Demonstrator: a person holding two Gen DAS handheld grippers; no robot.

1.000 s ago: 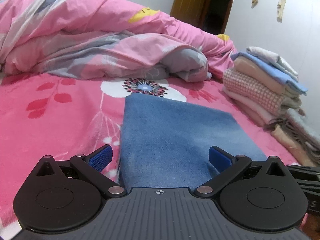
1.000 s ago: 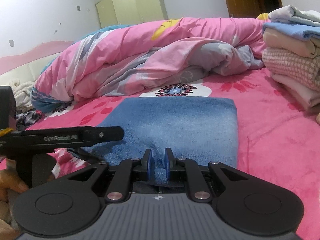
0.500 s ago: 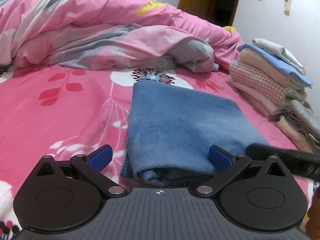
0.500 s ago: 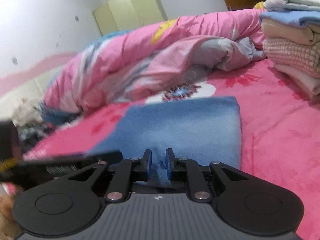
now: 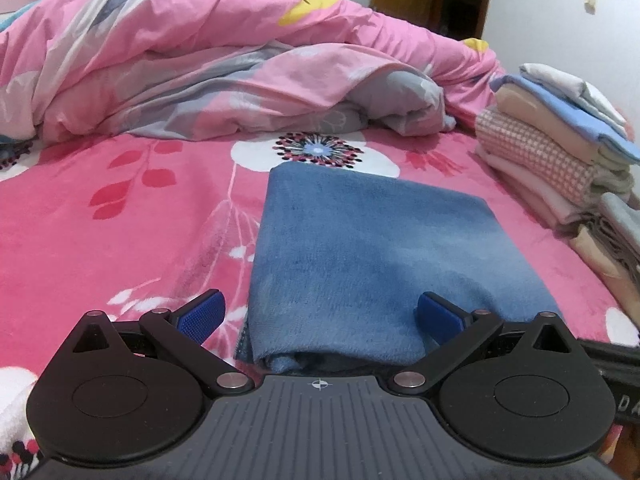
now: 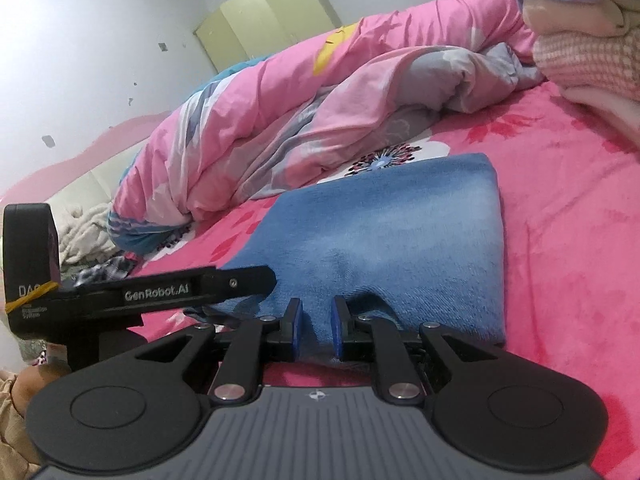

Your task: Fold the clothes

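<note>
The bed (image 5: pixel 120 216) fills both views, covered in a plush, bright pink sheet printed with red leaves and white flowers. Across its far side lies a rumpled duvet (image 5: pixel 208 72), smooth cotton in pink, grey and white with yellow patches. Beyond it, in the right wrist view, stands a pale yellow-green wardrobe (image 6: pixel 268 20) against a white wall. At the bed's right edge sits a stack of folded clothes (image 5: pixel 560 160): white and light blue pieces on top, then beige, then a pink-and-white check weave.

The folded blue towel (image 5: pixel 360 248) lies flat on the sheet in the middle of the bed, a soft, fleecy rectangle. Its long axis runs away from the cameras toward the duvet, with the thick layered edge nearest the grippers and its far end just short of a dark flower print.

The left gripper (image 5: pixel 320 316) hovers at that near edge, its ribbed blue fingers (image 5: pixel 200 314) spread wide on either side of the left corner, not pressing it. Its black body shows in the right wrist view, lettered "GenRobot.AI", with "DAS" beside a yellow band.

The right gripper (image 6: pixel 316 328) has its fingers nearly closed, pinching a raised pleat of the towel's near edge
</note>
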